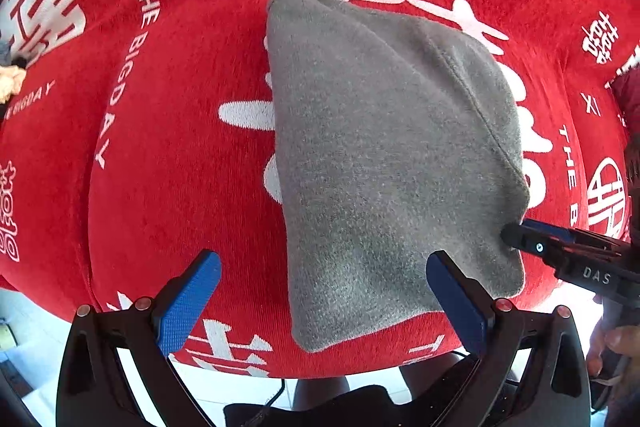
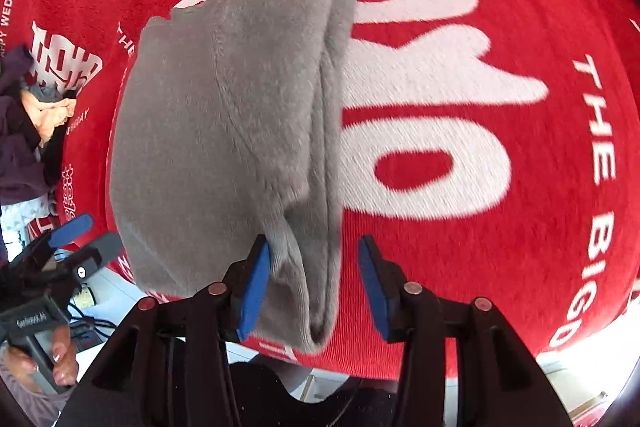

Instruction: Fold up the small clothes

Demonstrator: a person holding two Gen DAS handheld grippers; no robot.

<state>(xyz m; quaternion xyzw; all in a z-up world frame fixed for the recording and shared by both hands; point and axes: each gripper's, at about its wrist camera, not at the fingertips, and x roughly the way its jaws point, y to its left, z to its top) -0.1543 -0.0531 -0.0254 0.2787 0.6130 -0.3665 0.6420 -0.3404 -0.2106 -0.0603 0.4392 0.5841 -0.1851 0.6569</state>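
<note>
A small grey fleece garment (image 1: pixel 384 155) lies folded on a red cloth with white characters (image 1: pixel 168 131). My left gripper (image 1: pixel 324 291) is open, its blue pads either side of the garment's near edge, above it. My right gripper (image 1: pixel 516 233) shows at the garment's right edge. In the right wrist view the garment (image 2: pixel 224 131) lies doubled, its near folded edge between the open blue pads of my right gripper (image 2: pixel 312 291). The left pad (image 2: pixel 254 291) touches the fabric; the right pad stands apart. The left gripper (image 2: pixel 76 239) shows at far left.
The red cloth (image 2: pixel 500 27) covers the whole table. A pile of other clothes (image 2: pixel 28 131) lies at the left edge, also seen in the left wrist view (image 1: pixel 10 79). The table's near edge and pale floor (image 1: pixel 36 323) lie just below the grippers.
</note>
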